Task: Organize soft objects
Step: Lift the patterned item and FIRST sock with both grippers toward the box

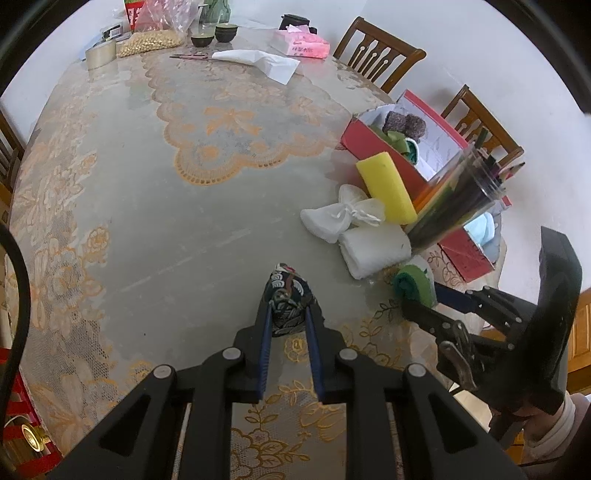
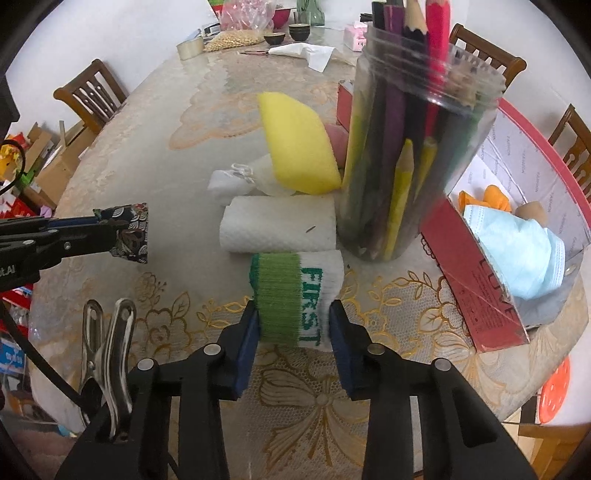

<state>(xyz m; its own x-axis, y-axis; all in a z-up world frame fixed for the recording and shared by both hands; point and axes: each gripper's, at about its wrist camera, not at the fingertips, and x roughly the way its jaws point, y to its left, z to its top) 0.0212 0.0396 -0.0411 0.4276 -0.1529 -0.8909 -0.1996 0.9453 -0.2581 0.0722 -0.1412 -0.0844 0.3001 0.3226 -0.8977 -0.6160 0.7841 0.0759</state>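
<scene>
Sorting partly done: the right gripper [image 2: 293, 321] pinches a rolled green-and-white sock [image 2: 295, 295] at lower centre, and the left gripper [image 1: 290, 314] grips a patterned fabric pouch [image 1: 288, 302]. A blue face mask [image 2: 517, 254] already lies in the red box [image 2: 476, 280] at right. The yellow sponge [image 2: 295, 147], white towel roll [image 2: 277, 225] and white drawstring bag [image 2: 232, 182] remain on the table [image 2: 147, 147].

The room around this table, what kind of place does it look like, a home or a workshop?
Most likely a home dining room. The table wears a lace-patterned cloth, wooden dining chairs stand round it against a plain wall, and tea bowls and a pink tissue pack sit at its far end.
</scene>
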